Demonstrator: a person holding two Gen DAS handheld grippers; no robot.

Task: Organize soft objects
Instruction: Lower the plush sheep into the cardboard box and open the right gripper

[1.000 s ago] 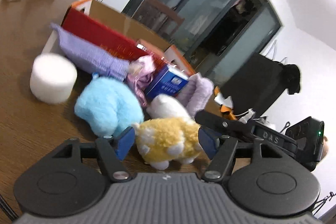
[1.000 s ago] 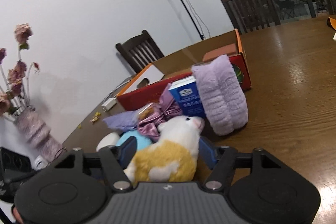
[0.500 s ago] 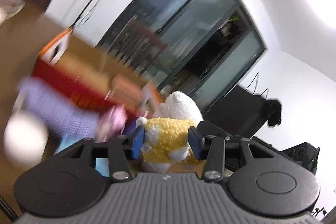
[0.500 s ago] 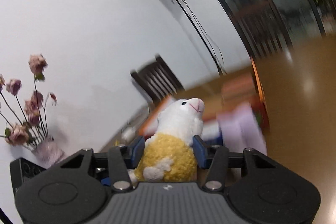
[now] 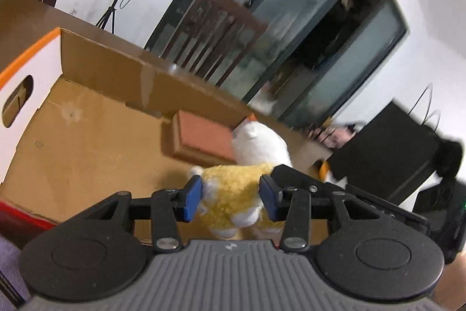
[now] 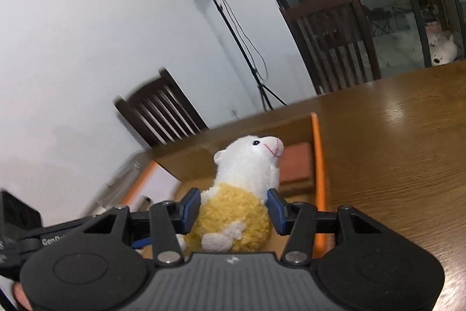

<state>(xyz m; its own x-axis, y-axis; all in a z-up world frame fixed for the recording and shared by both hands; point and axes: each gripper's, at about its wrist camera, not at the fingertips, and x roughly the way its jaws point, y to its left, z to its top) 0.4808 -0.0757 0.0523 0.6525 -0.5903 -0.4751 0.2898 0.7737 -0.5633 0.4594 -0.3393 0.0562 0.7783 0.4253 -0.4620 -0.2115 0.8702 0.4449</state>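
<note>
Lifted off the surface [image 6: 407, 136] since the earlier frame, the plush lamb [image 5: 233, 197] hangs over the cardboard box [image 5: 87, 136]; I keep left tongs [image 5: 230, 197] and right tongs [image 6: 234, 212] pinching its body, steadying it for lowering.

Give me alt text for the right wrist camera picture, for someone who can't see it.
The right claw grips the yellow body of a white-headed plush sheep above an open cardboard box on a wooden table. Behind stand two dark wooden chairs and a light stand against a white wall.
</note>
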